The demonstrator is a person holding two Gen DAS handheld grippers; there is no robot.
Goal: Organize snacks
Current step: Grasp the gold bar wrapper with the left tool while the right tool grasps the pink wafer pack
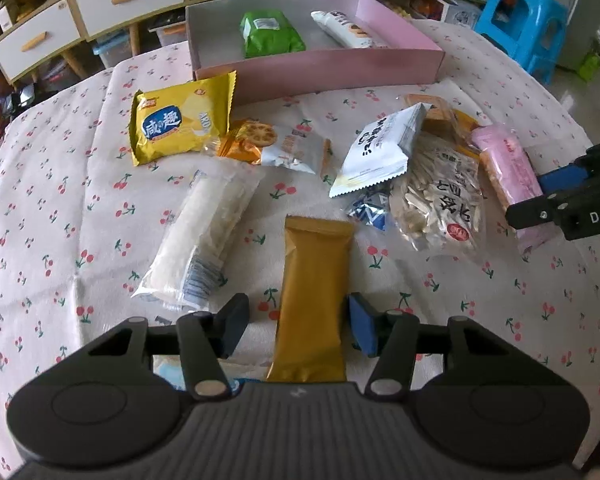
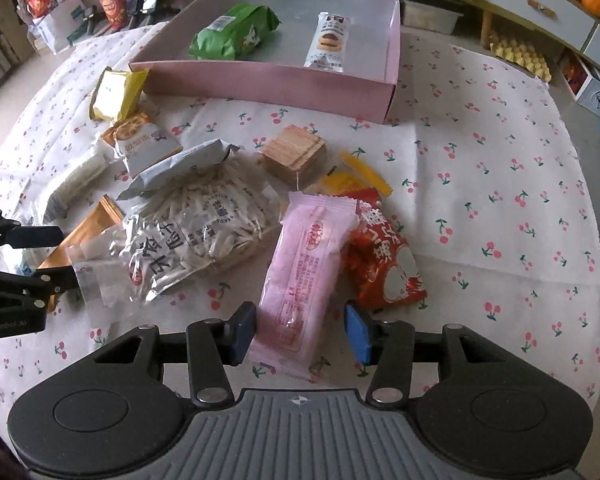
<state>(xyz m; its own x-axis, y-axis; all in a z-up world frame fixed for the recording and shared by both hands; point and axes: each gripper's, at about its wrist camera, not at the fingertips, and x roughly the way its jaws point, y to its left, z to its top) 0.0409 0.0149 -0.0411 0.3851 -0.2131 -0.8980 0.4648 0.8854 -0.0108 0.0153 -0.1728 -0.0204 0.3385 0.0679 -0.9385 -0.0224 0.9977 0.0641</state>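
The gold packet's [image 1: 312, 300] near end was hidden behind the gripper body; the pink packet [image 1: 508, 172] lay partly covered by black fingers [image 1: 540, 210].

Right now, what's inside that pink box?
Two snacks lie in the pink box: a green packet and a white cookie packet, apart from each other. The near wall hides a strip of the floor behind it.

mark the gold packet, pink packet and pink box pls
gold packet [image 1: 312, 280]: left wrist view, middle of the wrapper.
pink packet [image 2: 304, 256]: right wrist view, middle of the wrapper.
pink box [image 2: 268, 82]: right wrist view, near outer wall.
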